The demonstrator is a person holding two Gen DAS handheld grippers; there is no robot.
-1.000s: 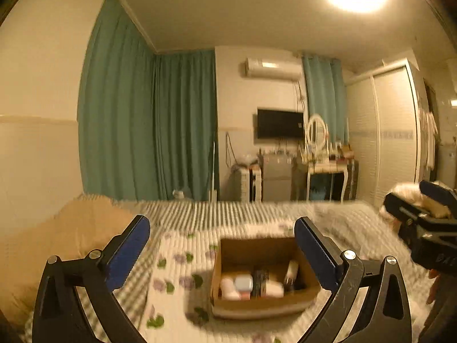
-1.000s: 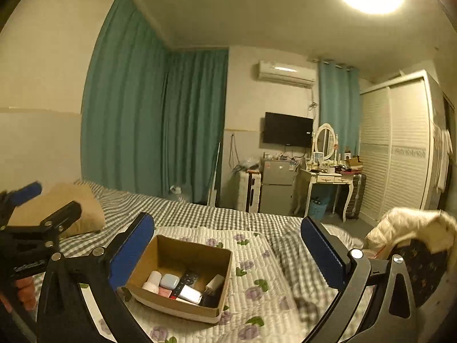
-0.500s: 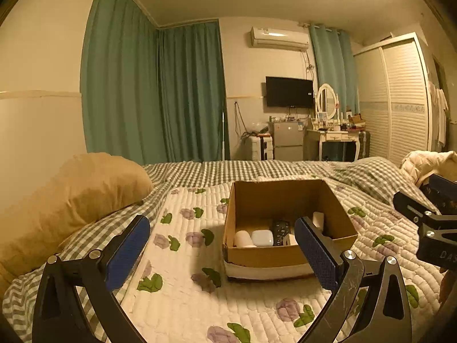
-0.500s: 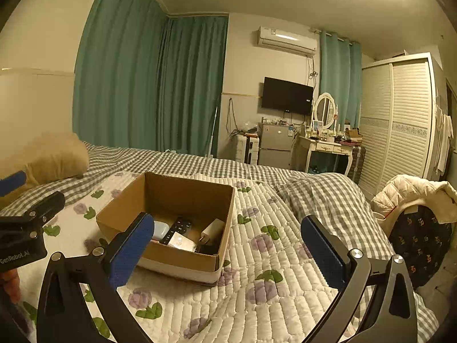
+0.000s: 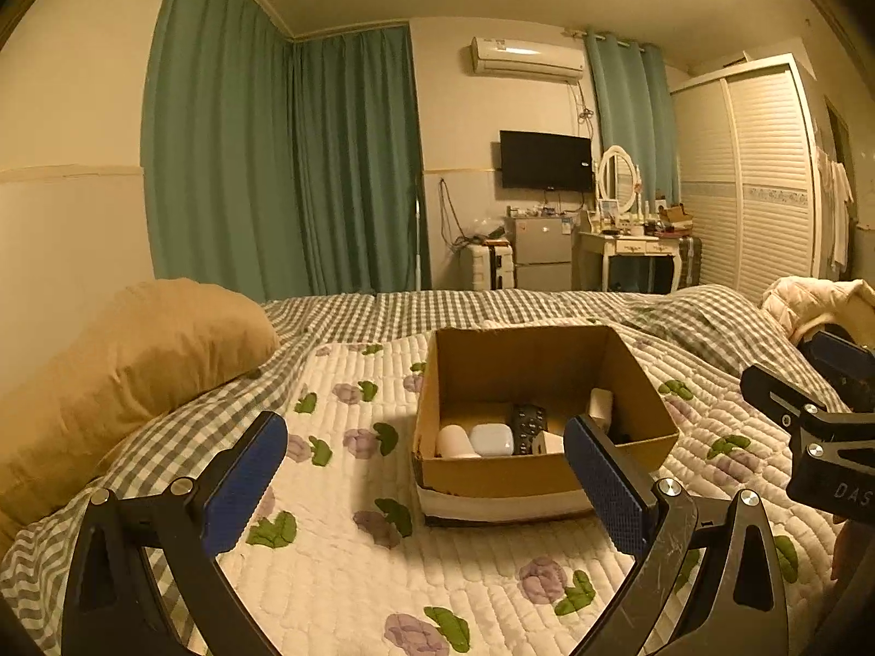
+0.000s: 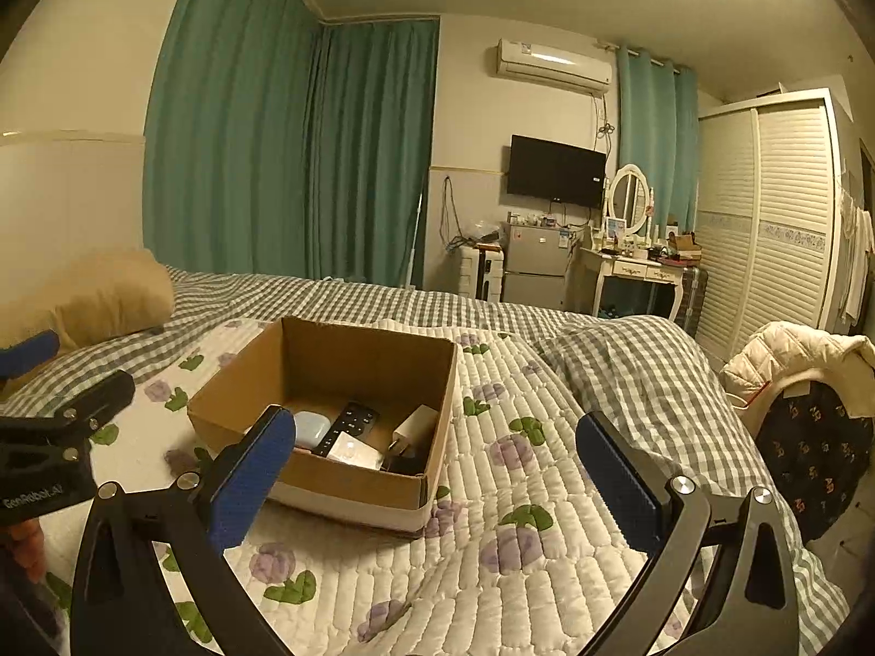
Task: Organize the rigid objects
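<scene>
An open cardboard box point(image 5: 492, 478) sits on the floral quilt; it also shows in the right wrist view point(image 6: 350, 478). Inside lie a black remote point(image 5: 528, 426), a white earbud case point(image 5: 492, 437), a white cylinder point(image 5: 454, 440) and a white adapter point(image 5: 601, 402). In the right wrist view the remote point(image 6: 350, 423), the case point(image 6: 311, 426) and a white adapter point(image 6: 415, 426) show. My left gripper point(image 5: 426, 478) is open and empty, just in front of the box. My right gripper point(image 6: 437, 473) is open and empty, near the box's right front corner.
A tan pillow point(image 5: 126, 361) lies at the left of the bed. A grey checked duvet point(image 6: 618, 372) is bunched at the right. A chair with a white jacket point(image 6: 798, 350) stands beside the bed. A dresser, fridge and wardrobe stand far behind.
Both grippers have dropped and tilted down towards the bed and come closer to the box. Both jaws stay open and empty.
</scene>
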